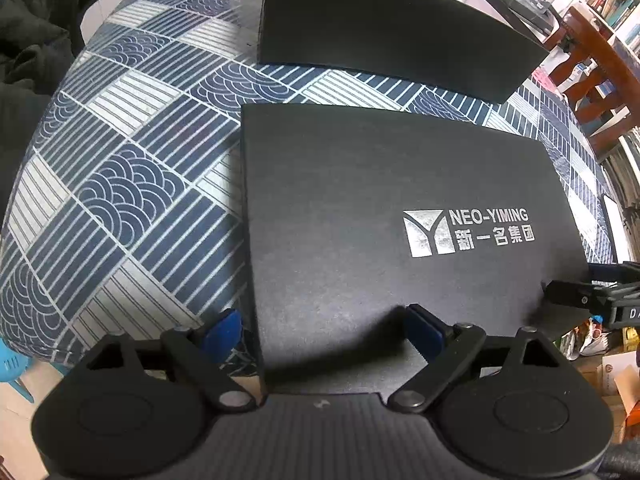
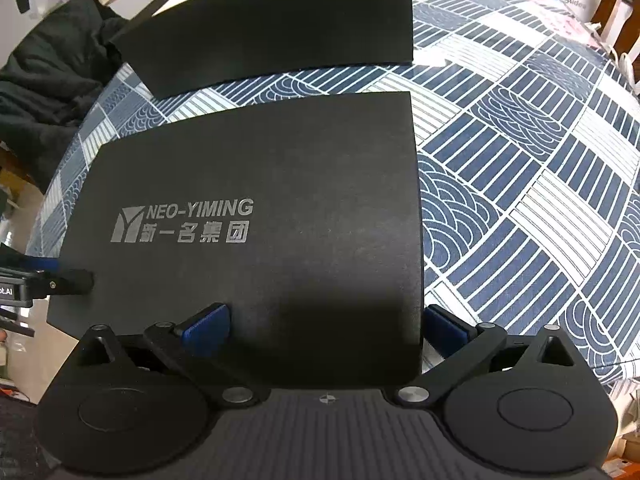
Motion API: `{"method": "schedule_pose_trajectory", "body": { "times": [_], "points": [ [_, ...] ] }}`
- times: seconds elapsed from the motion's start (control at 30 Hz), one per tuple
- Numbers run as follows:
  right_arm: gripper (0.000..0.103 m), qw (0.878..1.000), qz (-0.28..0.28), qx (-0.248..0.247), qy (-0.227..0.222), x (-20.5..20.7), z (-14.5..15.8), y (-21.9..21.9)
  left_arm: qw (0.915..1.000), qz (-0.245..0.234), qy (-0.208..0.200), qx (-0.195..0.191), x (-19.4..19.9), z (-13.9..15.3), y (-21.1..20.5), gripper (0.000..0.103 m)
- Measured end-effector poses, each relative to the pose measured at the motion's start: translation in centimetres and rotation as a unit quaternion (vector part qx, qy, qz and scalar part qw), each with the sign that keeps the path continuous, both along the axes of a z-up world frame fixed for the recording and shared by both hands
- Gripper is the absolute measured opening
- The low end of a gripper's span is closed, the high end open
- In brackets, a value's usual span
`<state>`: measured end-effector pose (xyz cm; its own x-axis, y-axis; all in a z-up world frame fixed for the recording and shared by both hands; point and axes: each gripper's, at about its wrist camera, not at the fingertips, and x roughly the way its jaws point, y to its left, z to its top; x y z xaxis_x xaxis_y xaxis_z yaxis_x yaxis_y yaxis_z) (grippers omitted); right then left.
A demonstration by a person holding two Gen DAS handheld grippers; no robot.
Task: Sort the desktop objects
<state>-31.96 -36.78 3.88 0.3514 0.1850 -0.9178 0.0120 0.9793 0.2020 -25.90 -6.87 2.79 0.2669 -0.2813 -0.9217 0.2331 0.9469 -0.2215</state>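
Observation:
A black box lid with a silver NEO-YIMING logo (image 1: pixel 380 216) (image 2: pixel 260 216) lies over the table's near edge. My left gripper (image 1: pixel 324 330) is open and straddles the lid's left near corner, one blue pad on each side. My right gripper (image 2: pixel 326 326) is open and straddles the lid's right near corner. Each gripper's tip shows in the other's view, at the lid's edge (image 1: pixel 576 300) (image 2: pixel 64 280). A second black box part (image 1: pixel 392 36) (image 2: pixel 272 28) lies farther back on the table.
The table (image 1: pixel 120 168) (image 2: pixel 520 168) has a blue and white patterned cloth. Dark clothing (image 1: pixel 36 28) (image 2: pixel 48 92) is heaped at the left. A wooden chair (image 1: pixel 592 64) and bookshelves stand at the far right.

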Motion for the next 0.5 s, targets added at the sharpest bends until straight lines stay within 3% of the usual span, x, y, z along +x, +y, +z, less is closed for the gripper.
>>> {"method": "schedule_pose_trajectory", "body": {
  "times": [0.5],
  "points": [
    [0.103, 1.000, 0.019, 0.006, 0.005, 0.05, -0.12, -0.31, 0.9990, 0.042, 0.003, 0.019, -0.23, 0.34, -1.07, 0.103]
  ]
}}
